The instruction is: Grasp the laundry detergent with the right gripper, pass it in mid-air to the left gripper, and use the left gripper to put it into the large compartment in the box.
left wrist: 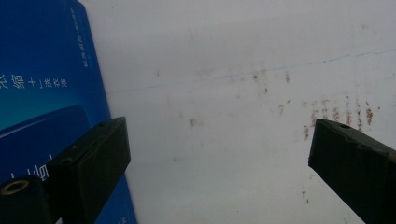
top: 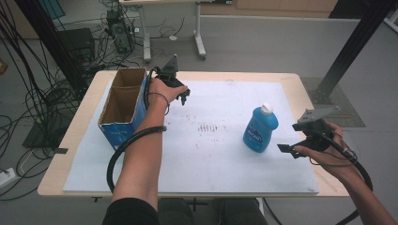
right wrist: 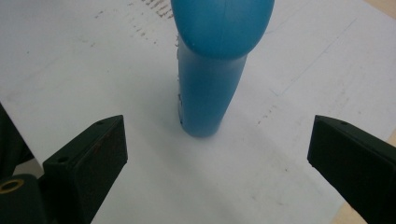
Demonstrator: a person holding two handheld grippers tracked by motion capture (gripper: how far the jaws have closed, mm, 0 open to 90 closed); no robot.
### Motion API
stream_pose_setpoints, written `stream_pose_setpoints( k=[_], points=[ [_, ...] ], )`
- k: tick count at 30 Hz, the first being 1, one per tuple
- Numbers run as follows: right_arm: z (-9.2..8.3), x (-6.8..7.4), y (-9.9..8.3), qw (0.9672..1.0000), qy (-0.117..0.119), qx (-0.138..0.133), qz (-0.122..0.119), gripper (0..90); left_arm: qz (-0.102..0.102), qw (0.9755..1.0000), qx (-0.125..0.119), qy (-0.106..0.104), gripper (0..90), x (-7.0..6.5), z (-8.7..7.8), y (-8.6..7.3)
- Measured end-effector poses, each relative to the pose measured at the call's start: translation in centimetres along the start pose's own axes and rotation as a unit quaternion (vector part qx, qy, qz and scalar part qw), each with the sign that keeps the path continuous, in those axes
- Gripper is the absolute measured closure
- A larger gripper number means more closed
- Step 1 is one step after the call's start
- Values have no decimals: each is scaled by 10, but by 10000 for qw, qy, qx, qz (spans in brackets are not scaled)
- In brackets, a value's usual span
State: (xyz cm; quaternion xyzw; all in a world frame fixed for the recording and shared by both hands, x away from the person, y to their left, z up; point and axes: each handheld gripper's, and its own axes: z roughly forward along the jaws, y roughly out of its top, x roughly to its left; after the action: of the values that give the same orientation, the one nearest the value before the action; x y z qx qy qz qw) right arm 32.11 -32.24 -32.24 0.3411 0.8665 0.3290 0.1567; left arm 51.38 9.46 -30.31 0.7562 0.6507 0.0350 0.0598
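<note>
A blue bottle (top: pixel 260 130) with a white cap stands upright on the white sheet (top: pixel 220 159) that covers the wooden table (top: pixel 300 84), toward the right side. It carries a label, but the lettering is too small to read from the high view. In the right gripper view the bottle (right wrist: pixel 210 79) shows as plain blue plastic, standing ahead of the jaws and apart from them.

The right gripper (top: pixel 286 149) sits just to the right of the bottle, held low in the person's right hand (top: pixel 324 150); its jaws are spread wide with nothing between them.

Across the sheet, faint brown marks (top: pixel 209 127) lie near the middle. At the left edge stands an open cardboard box (top: pixel 123 105), blue on the outside and bare brown within, split into two compartments. The left gripper view shows its blue wall (left wrist: pixel 46 93) bearing white Chinese characters, too small to make out with any certainty.

The left gripper (top: pixel 184 99) hovers just beside the box, gripped by the left hand (top: pixel 162 91). Its jaws also stand wide apart and empty, pointing down at the stained sheet.
</note>
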Motion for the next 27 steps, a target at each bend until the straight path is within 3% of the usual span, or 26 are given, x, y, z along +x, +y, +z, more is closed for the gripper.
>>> stream_pose_setpoints(
  k=[5,27],
  points=[
    [11,0,-3,9997,-48,-214,77,34,-22,10000,1,-18,60,2,2,-1],
    [55,6,-12,9979,-63,-619,187,32,23,10000,-90,-22,59,-1,3,-5]
  ],
)
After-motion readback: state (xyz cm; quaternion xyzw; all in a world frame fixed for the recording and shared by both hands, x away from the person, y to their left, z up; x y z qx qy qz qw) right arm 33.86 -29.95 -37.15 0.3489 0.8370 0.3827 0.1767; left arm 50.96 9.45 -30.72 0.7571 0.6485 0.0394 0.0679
